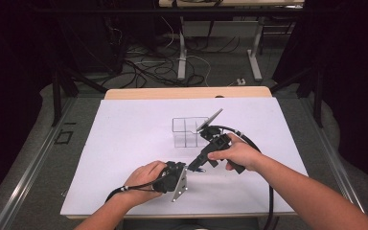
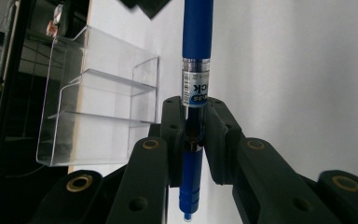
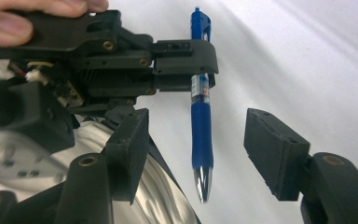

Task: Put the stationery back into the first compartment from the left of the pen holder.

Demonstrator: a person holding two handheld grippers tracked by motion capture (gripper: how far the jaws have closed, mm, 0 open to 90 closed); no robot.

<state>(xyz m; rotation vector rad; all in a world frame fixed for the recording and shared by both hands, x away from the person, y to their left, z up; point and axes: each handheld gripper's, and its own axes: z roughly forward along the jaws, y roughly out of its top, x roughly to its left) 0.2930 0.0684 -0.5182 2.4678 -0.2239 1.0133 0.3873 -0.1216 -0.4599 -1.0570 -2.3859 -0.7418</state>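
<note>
Right gripper view shows the slim blue plastic click pen [image 3: 201,126] pinched mid-barrel in the left claw [image 3: 186,65], above the white desk [image 3: 307,56]. The right claw [image 3: 200,154] stands open around its lower barrel, pads apart. If the left claw slackens first, the pen could drop short of the clear acrylic organiser box [image 2: 98,107].

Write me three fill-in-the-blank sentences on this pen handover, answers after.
1. The pen is coloured ____.
2. The left tool is ____ on the pen.
3. The right tool stands ____, its pads clear of the pen.
4. The clear organizer sits on a ____ table sheet.

Missing words: blue; shut; open; white
</note>
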